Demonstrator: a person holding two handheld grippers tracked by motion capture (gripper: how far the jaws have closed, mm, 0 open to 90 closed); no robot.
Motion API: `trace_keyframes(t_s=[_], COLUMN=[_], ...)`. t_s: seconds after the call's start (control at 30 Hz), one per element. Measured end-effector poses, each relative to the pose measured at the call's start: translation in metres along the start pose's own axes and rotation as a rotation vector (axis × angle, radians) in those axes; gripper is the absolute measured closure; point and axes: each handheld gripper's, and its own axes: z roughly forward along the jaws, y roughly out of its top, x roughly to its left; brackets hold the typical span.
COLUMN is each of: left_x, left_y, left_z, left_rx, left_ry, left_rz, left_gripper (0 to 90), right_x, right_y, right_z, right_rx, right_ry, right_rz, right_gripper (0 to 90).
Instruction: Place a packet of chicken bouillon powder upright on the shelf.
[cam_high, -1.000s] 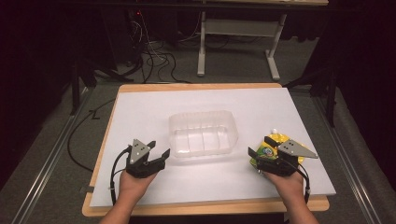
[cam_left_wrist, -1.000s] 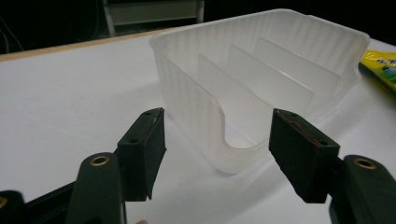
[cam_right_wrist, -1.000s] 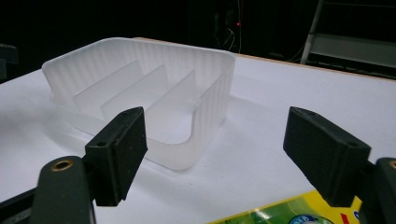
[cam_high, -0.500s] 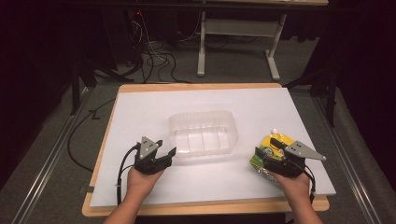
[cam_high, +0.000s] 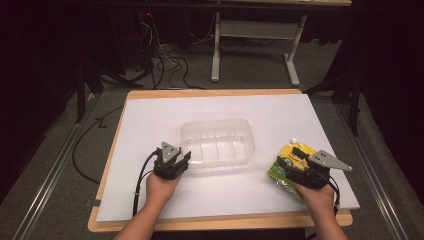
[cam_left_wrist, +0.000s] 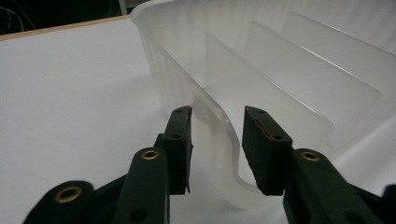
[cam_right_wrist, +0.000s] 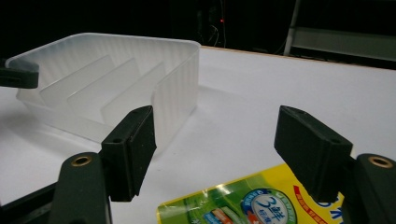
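- In the high view, we see a clear bin (cam_high: 218, 141) in the middle of the white table (cam_high: 150, 115). It has thin walls inside that split it into slots.
- Our left gripper (cam_high: 172, 162) is at the bin's near left corner. Our right gripper (cam_high: 295, 172) is well to the right of the bin, over a yellow pouch (cam_high: 290, 157) that lies flat on the table. The pouch's little white cap points away from us.
- In the left gripper view, the bin's (cam_left_wrist: 280, 74) rim sits between the jaws. One jaw is outside the bin wall and one is inside. The jaws have just been closing on it. The outside jaw looks very close to the wall, but there is a small gap on the inside one, so we think the pinch is not quite tight yet.
- In the right gripper view, the jaws stand wide apart and hold nothing. The pouch (cam_right_wrist: 243, 205) lies just below them, near our side of the bin (cam_right_wrist: 116, 79). The jaws have been closing a little, but they do not touch the pouch.
- We think the step now is grabbing the bin so it will not slide.
- Next, we think the left jaws should squeeze the rim snug. Then the right gripper should drop down, pinch the pouch by an edge, lift it, and slip it into a slot of the bin.
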Motion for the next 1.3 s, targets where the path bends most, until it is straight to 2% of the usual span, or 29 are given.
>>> trace_keyframes(t_s=[0.07, 0.23, 0.5, 0.57, 0.7, 0.73, 0.77, 0.83, 0.93, 0.97, 1.0, 1.13, 1.3], left_x=[0.0, -0.003, -0.006, -0.007, -0.009, -0.009, -0.009, -0.007, -0.004, -0.004, -0.001, 0.008, 0.012], left_y=[0.0, 0.0, -0.002, -0.003, -0.004, -0.003, -0.003, 0.0, 0.002, 0.002, 0.002, 0.003, 0.003], left_z=[0.0, -0.002, -0.006, -0.008, -0.012, -0.017, -0.017, -0.024, -0.032, -0.032, -0.036, -0.04, -0.041], left_rx=[-0.001, 0.004, 0.007, 0.011, 0.017, 0.002, 0.002, -0.024, -0.047, -0.047, -0.064, -0.084, -0.087], left_ry=[0.021, 0.033, 0.028, 0.018, 0.008, -0.016, -0.016, -0.046, -0.041, -0.041, -0.025, -0.024, -0.02], left_rz=[-0.003, 0.001, 0.004, -0.008, -0.015, -0.015, -0.015, -0.015, 0.007, 0.007, 0.013, -0.009, -0.02], left_gripper=[69.7, 71.8, 73.5, 73.7, 70.6, 66.5, 62.8, 54.8, 48.5, 46.1, 44.1, 41.5, 41.2], right_x=[-0.003, -0.007, -0.013, -0.016, -0.022, -0.029, -0.029, -0.046, -0.064, -0.064, -0.077, -0.1, -0.117], right_y=[-0.001, -0.001, -0.002, -0.002, -0.002, -0.002, -0.002, -0.004, -0.008, -0.008, -0.011, -0.019, -0.027], right_z=[-0.001, -0.004, -0.007, -0.008, -0.01, -0.012, -0.012, -0.014, -0.018, -0.018, -0.021, -0.025, -0.027], right_rx=[0.001, -0.001, -0.005, -0.007, -0.009, -0.007, -0.007, 0.006, 0.018, 0.018, 0.028, 0.055, 0.078], right_ry=[-0.006, -0.021, -0.035, -0.039, -0.051, -0.067, -0.067, -0.102, -0.145, -0.145, -0.176, -0.204, -0.223], right_rz=[0.005, 0.013, 0.022, 0.026, 0.033, 0.039, 0.039, 0.063, 0.109, 0.109, 0.14, 0.227, 0.305], right_gripper=[30.6, 31.5, 31.8, 31.9, 32.3, 33.8, 33.8, 34.6, 35.5, 35.5, 36.1, 37.7, 38.1])
